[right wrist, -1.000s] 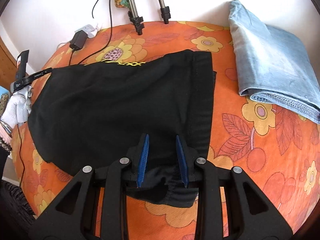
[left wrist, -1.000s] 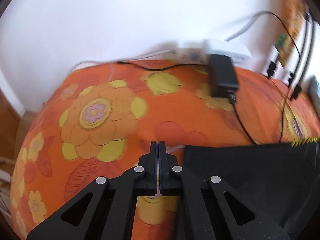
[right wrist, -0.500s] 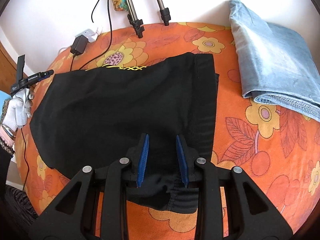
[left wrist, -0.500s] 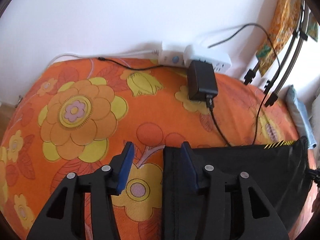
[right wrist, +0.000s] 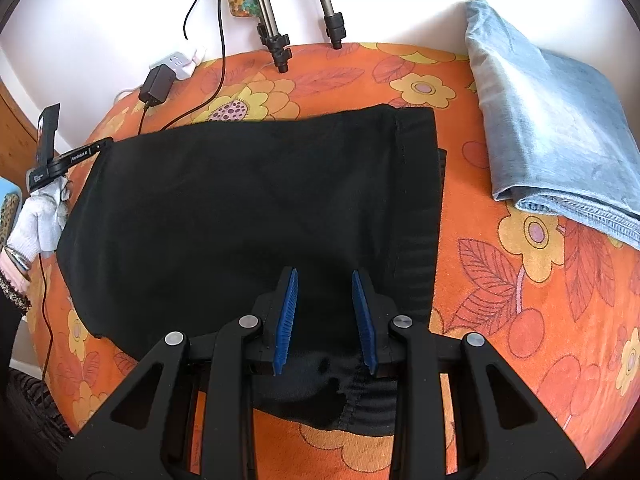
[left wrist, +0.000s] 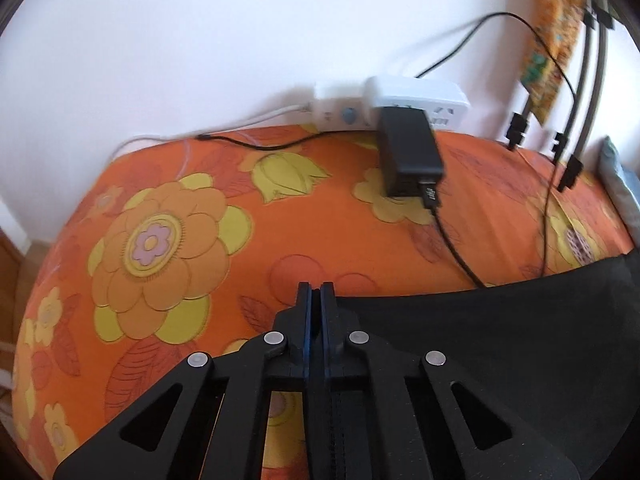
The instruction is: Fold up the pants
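The black pants [right wrist: 248, 208] lie folded flat on the orange flowered bedspread [right wrist: 520, 320]. In the left wrist view my left gripper [left wrist: 316, 292] is shut on the left edge of the black pants [left wrist: 500, 328], which is lifted slightly. In the right wrist view the left gripper [right wrist: 86, 152] sits at the pants' far left corner. My right gripper [right wrist: 325, 276] is open above the near edge of the pants, with the waistband under its jaws.
Folded light-blue jeans [right wrist: 552, 128] lie at the right. A black charger [left wrist: 408, 152] plugged into a white power strip [left wrist: 400, 98], its cables, and tripod legs [right wrist: 276, 20] stand by the far wall.
My left gripper opened over the pants' left edge, then shut on it and raised it. The yellow stitching at the far edge has gone out of sight. The right gripper stayed open and barely moved.
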The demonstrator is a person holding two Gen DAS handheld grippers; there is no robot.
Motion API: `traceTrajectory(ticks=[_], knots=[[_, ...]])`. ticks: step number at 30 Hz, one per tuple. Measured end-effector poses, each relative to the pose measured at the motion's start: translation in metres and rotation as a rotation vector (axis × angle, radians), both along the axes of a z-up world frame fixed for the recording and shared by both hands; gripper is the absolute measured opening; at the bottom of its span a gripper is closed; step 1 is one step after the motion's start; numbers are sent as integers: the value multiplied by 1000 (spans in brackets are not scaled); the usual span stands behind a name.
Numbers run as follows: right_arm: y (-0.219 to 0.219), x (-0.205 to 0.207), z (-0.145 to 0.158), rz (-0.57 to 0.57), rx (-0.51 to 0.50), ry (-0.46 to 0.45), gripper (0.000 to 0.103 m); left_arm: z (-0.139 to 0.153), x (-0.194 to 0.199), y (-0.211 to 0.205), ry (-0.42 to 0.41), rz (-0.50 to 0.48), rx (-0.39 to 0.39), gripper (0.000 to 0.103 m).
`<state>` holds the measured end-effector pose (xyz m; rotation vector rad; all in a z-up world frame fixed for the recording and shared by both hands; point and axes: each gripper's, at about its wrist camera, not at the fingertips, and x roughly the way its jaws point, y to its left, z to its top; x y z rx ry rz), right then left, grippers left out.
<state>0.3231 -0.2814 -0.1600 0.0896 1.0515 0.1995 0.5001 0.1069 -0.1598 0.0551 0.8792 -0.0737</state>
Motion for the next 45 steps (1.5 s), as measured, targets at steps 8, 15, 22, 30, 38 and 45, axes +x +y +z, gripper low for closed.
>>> traceTrajectory(ticks=[8, 15, 22, 30, 38, 45], knots=[[3, 0, -1, -3, -22, 10, 30, 5, 2, 10, 61, -8, -55, 48], [-6, -9, 15, -51, -19, -36, 36, 42, -32, 5, -28, -47, 48, 48], [-47, -30, 24, -198, 102, -22, 49, 66, -93, -61, -77, -262, 128, 48], [-80, -51, 8, -294, 301, 65, 49, 81, -185, -196, -117, -672, 159, 48], [-90, -57, -16, -286, 433, 126, 49, 68, -231, -298, -69, -917, 94, 48], [-95, -58, -24, -230, 576, 172, 28, 45, -247, -357, -53, -1008, 169, 48]])
